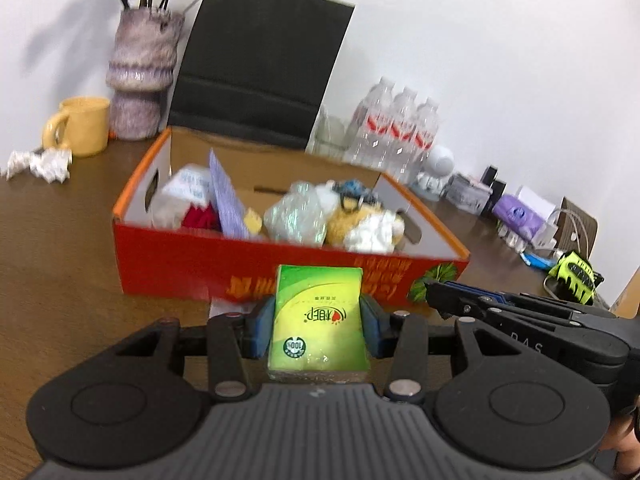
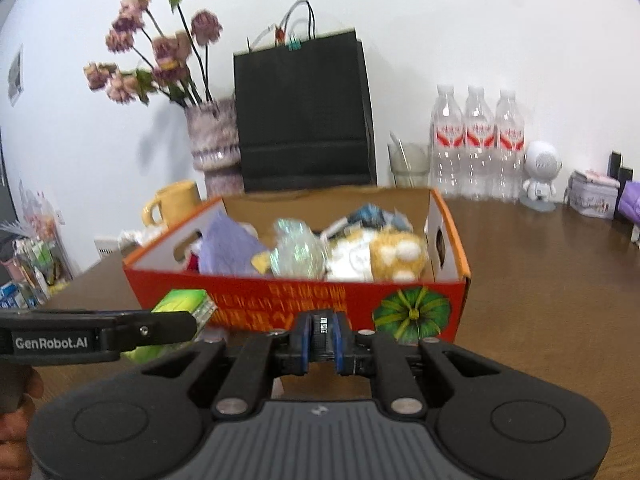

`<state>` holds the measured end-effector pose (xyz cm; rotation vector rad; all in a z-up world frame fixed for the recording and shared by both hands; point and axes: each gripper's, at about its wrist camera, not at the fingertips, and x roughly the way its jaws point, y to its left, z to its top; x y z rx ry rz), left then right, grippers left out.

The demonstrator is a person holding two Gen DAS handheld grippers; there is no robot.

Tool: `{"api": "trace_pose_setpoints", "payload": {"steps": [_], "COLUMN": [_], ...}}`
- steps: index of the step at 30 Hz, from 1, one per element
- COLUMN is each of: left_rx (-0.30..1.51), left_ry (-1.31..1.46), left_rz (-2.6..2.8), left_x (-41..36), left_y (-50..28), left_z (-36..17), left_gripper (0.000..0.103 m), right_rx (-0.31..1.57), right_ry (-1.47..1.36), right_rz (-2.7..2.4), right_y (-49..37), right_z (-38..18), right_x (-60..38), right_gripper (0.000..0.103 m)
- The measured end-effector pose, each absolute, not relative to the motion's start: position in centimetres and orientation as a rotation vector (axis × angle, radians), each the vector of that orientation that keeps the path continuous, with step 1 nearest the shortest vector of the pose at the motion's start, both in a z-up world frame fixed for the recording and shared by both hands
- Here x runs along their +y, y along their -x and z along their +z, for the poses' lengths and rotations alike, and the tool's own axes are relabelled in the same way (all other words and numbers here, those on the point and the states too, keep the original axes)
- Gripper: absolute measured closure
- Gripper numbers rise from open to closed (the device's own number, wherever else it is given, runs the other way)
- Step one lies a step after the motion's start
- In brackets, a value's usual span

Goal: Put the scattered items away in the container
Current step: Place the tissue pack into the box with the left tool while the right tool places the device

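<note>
Spreading across both views, the brown wooden table [image 1: 60, 264] carries a red cardboard box with an orange rim [image 1: 192, 264], open-topped, its printed front blurred beyond reading. Inside it, partly hidden by the front wall, lie a lilac paper sheet [image 2: 228, 244], a crinkled clear plastic bundle [image 2: 296, 254] and a white and orange plush toy [image 2: 380, 258]; whatever sits beneath them cannot be made out. Behind the box, at twelve o'clock, stands a black paper bag [image 2: 304, 112], its foot cut off by the box. In the left wrist view, the left gripper [image 1: 318, 320] is clamped on a green and yellow tissue pack [image 1: 318, 320], held just short of the box's front wall. The right gripper [image 2: 323, 338] is closed on a small black ridged object [image 2: 322, 334], too blurred to identify, at six o'clock below the box.
</note>
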<state>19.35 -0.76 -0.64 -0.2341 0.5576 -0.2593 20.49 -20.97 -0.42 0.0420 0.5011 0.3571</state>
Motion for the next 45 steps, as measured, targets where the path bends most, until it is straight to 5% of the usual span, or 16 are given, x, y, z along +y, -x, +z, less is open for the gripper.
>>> {"api": "trace_pose_setpoints", "payload": {"steps": [15,37,40,42,45], "left_rx": [0.405,0.565,0.565,0.564,0.543], "left_ry": [0.224,0.141,0.142,0.15,0.146], "left_rz": [-0.154,-0.042,-0.046,-0.044,0.014], "left_x": [0.4,0.8,0.7,0.8,1.0], "left_y": [-25.7,-33.2,-33.2,-33.1,-32.7], "left_z": [5.7,-0.6,-0.6,-0.5,0.0], "left_gripper": [0.058,0.057,0.055,0.046,0.022], "right_rx": [0.392,0.603,0.606,0.614,0.594], "right_ry": [-0.042,0.006,0.001,-0.007,-0.006], "right_rz": [0.393,0.371,0.375,0.386,0.376], "right_y": [-27.1,-34.9,-35.0,-35.0,-34.7], "right_z": [5.9,-0.7,-0.6,-0.4,0.1], "right_x": [-17.7,-15.2,-15.4,-15.6,-16.1], "right_gripper": [0.092,0.092,0.087,0.059,0.049]}}
